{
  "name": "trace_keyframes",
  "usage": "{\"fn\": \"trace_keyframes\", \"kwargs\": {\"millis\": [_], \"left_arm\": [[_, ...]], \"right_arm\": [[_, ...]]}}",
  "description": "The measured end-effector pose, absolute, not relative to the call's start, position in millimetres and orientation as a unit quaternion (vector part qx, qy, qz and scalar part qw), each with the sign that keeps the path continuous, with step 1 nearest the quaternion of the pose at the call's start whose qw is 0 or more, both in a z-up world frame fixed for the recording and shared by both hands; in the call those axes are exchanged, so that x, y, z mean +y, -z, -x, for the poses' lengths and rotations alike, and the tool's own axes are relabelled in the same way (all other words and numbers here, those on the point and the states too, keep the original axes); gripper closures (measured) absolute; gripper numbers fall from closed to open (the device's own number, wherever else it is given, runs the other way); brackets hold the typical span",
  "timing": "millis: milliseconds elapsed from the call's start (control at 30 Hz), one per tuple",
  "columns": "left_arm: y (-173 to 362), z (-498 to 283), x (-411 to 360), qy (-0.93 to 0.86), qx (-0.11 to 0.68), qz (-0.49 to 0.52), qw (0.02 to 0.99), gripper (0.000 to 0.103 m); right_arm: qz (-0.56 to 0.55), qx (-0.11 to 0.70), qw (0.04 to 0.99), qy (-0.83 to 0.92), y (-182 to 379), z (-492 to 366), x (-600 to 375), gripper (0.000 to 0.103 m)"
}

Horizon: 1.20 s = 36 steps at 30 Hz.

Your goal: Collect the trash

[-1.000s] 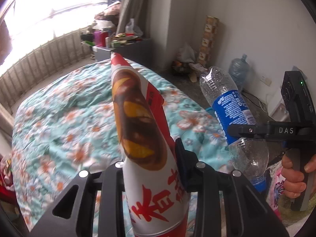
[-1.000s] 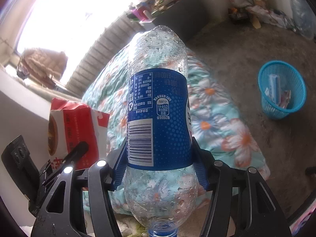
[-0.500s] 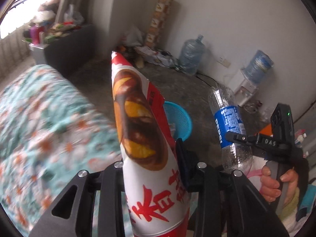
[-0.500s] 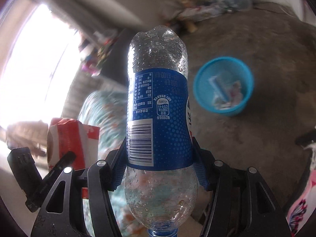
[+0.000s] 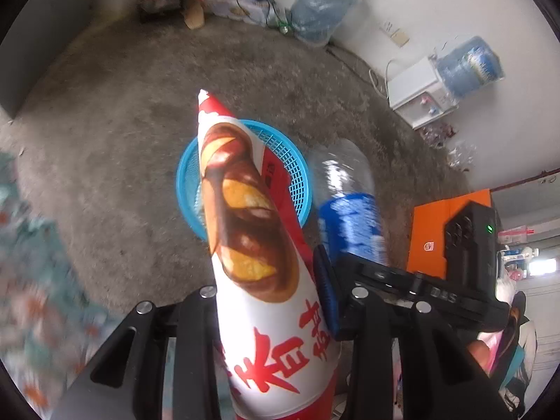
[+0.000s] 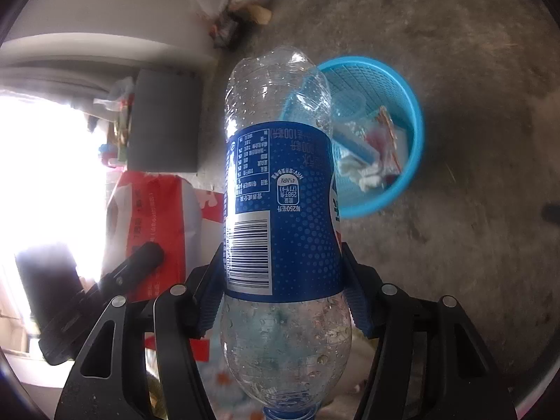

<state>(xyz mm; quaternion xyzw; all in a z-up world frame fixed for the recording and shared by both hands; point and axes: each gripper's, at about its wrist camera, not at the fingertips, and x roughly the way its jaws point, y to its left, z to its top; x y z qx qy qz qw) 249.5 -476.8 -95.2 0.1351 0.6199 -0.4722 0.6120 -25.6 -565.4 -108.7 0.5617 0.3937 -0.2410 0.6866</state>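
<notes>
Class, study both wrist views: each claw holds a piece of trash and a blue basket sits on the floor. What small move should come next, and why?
Probably carry both claws forward until they hang over the blue basket. The left claw grips the snack bag, the right claw grips the plastic bottle, and the basket lies ahead of both, already holding scraps.

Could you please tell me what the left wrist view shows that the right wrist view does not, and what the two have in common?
Only the left wrist view shows the water jugs by the wall, the white dispenser, the orange box and the snack bag's printed front.

Only the right wrist view shows the litter inside the blue basket, the bottle's barcode, and the bright window.

Both show the left gripper shut on the snack bag, the right gripper shut on the bottle, the basket and the concrete floor.
</notes>
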Motion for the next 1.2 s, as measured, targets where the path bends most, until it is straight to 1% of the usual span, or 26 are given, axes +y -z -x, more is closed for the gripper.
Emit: {"fn": "trace_keyframes", "kwargs": {"millis": [33, 67, 100, 133, 167, 233, 267, 367, 433, 600, 767, 900, 967, 1067, 1167, 1200], "left_arm": [[102.6, -253.9, -489.5, 0.470, 0.624, -0.135, 0.609, 0.065], [111.8, -259.0, -503.1, 0.466, 0.629, -0.137, 0.607, 0.053], [122.9, -261.6, -516.7, 0.460, 0.637, -0.134, 0.604, 0.042], [134.3, -264.1, -528.0, 0.453, 0.644, -0.129, 0.603, 0.024], [141.7, -262.0, -531.3, 0.449, 0.647, -0.126, 0.603, 0.022], [153.1, -264.1, -535.2, 0.440, 0.652, -0.106, 0.608, 0.022], [153.9, -264.0, -531.8, 0.440, 0.655, -0.077, 0.609, 0.022], [143.5, -257.9, -515.0, 0.467, 0.652, -0.036, 0.596, 0.022], [132.0, -253.7, -509.1, 0.477, 0.641, -0.032, 0.601, 0.022], [83.0, -242.8, -477.1, 0.507, 0.601, -0.007, 0.617, 0.022], [17.8, -226.0, -414.9, 0.542, 0.537, 0.010, 0.646, 0.020], [-23.2, -215.1, -341.7, 0.538, 0.499, 0.029, 0.678, 0.014], [-43.0, -208.5, -291.0, 0.520, 0.476, 0.049, 0.708, 0.009], [-60.1, -196.4, -225.1, 0.472, 0.449, 0.071, 0.755, 0.006], [-71.1, -177.2, -159.7, 0.406, 0.418, 0.076, 0.809, 0.006], [-73.3, -168.8, -137.4, 0.379, 0.408, 0.077, 0.827, 0.006]], "right_arm": [[-0.575, 0.390, 0.676, 0.244, 118.8, 21.7, -578.0, 0.043], [-0.585, 0.385, 0.670, 0.245, 127.4, 17.8, -586.7, 0.039], [-0.597, 0.376, 0.668, 0.236, 141.4, 14.4, -601.5, 0.029], [-0.607, 0.369, 0.663, 0.236, 152.7, 18.7, -613.9, 0.027], [-0.614, 0.365, 0.653, 0.250, 165.9, 23.0, -624.6, 0.027], [-0.636, 0.347, 0.630, 0.279, 185.9, 37.2, -634.6, 0.027], [-0.649, 0.332, 0.619, 0.294, 191.6, 47.6, -635.2, 0.027], [-0.666, 0.274, 0.625, 0.302, 189.5, 76.0, -625.0, 0.026], [-0.662, 0.261, 0.628, 0.315, 184.3, 93.4, -613.5, 0.026], [-0.647, 0.248, 0.636, 0.340, 167.5, 123.8, -590.5, 0.026], [-0.613, 0.245, 0.664, 0.352, 149.1, 125.1, -570.7, 0.026], [-0.552, 0.275, 0.704, 0.352, 129.6, 95.5, -562.5, 0.026], [-0.513, 0.288, 0.730, 0.347, 105.7, 82.6, -544.5, 0.026], [-0.442, 0.313, 0.774, 0.330, 71.3, 53.8, -509.0, 0.026], [-0.345, 0.340, 0.822, 0.299, 31.3, 24.1, -454.2, 0.021], [-0.312, 0.346, 0.838, 0.286, 18.6, 16.4, -433.8, 0.018]]}}
